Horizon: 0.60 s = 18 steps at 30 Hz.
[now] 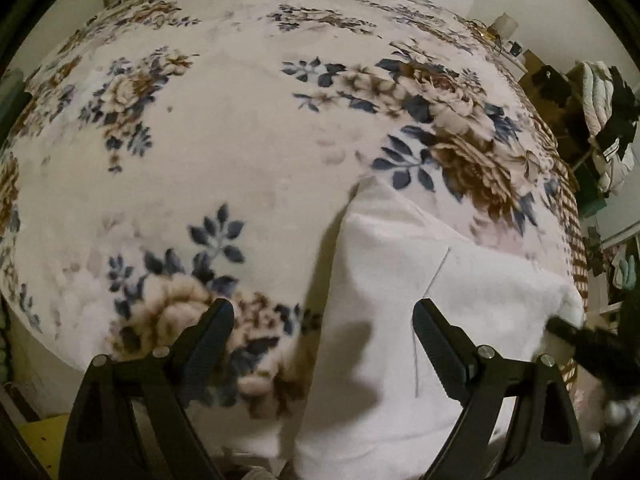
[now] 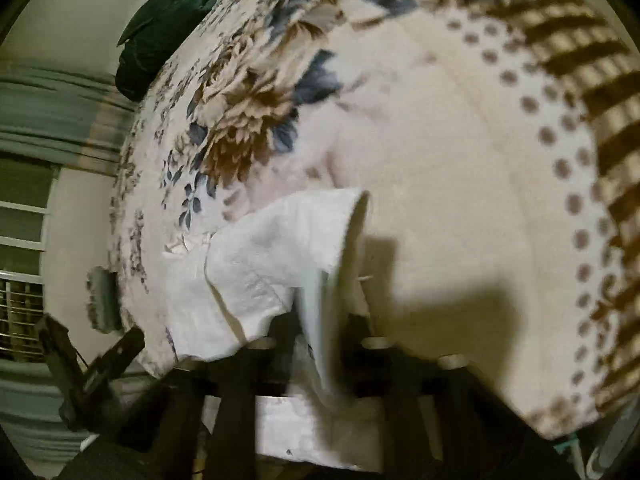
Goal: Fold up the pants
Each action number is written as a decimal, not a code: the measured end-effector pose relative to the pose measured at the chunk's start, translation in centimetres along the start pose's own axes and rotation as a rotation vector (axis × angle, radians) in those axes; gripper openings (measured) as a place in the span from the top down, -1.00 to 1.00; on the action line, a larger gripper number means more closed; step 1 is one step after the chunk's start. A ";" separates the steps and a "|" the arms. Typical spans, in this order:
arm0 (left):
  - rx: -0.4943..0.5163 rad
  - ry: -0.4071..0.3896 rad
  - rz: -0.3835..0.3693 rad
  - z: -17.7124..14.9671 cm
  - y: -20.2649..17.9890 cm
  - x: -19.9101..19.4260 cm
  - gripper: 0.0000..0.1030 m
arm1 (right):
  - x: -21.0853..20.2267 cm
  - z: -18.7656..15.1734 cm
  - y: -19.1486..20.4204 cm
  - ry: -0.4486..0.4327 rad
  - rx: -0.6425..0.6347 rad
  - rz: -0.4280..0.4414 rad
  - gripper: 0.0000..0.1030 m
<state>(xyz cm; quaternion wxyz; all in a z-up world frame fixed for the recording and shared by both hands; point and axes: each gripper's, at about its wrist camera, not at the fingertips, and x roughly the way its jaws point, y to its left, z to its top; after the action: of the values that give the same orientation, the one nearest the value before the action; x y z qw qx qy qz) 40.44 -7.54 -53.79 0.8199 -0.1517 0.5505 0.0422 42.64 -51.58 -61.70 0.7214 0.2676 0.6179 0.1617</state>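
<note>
White pants (image 1: 404, 280) lie on a floral blanket (image 1: 240, 140) covering the bed, reaching from mid-bed to the near edge. My left gripper (image 1: 324, 316) is open and empty, hovering above the near edge, its right finger (image 1: 434, 336) over the white cloth. In the right wrist view my right gripper (image 2: 316, 340) is shut on the pants (image 2: 288, 248), holding a bunched edge lifted off the blanket (image 2: 440, 160). The other gripper shows in the left wrist view at the right edge (image 1: 580, 340), at the cloth's corner.
A dark green pillow (image 2: 168, 24) lies at the bed's far end. Clothes hang on a rack (image 1: 604, 120) to the right of the bed. A window with bars (image 2: 24, 280) is on the left. The blanket's striped border (image 2: 592, 80) marks the bed edge.
</note>
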 end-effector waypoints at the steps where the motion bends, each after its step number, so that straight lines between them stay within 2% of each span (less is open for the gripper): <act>1: -0.003 -0.001 -0.010 0.3 -0.3 0.2 -0.77 | -0.9 -0.2 0.2 -0.009 0.015 -0.012 0.80; 5: -0.038 0.017 -0.071 2.4 -1.7 1.8 -0.77 | -4.6 -0.2 -1.0 -0.068 0.055 -0.073 0.81; 8: -0.027 0.042 -0.094 3.9 -3.2 3.7 -0.77 | -6.5 0.0 -3.7 -0.082 0.100 -0.107 0.81; 11: 0.016 0.101 -0.064 4.6 -4.6 6.8 -0.77 | -6.3 0.2 -6.5 -0.057 0.145 -0.130 0.81; 13: 0.022 0.140 -0.056 4.5 -4.5 8.7 -0.92 | -5.4 0.2 -7.6 -0.042 0.153 -0.153 0.81; 16: -0.014 0.177 -0.096 4.5 -3.4 10.2 -1.00 | -3.5 0.7 -8.9 -0.026 0.179 -0.190 0.80; 18: -0.005 0.172 -0.094 4.6 -3.3 9.4 -1.00 | -2.8 0.8 -9.4 0.003 0.208 -0.199 0.58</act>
<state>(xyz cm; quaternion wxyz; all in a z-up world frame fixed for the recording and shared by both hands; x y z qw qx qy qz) 49.01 -10.23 -60.17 0.7701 -0.1827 0.6112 -0.0080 42.04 -60.86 -64.90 0.7014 0.2778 0.6559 0.0249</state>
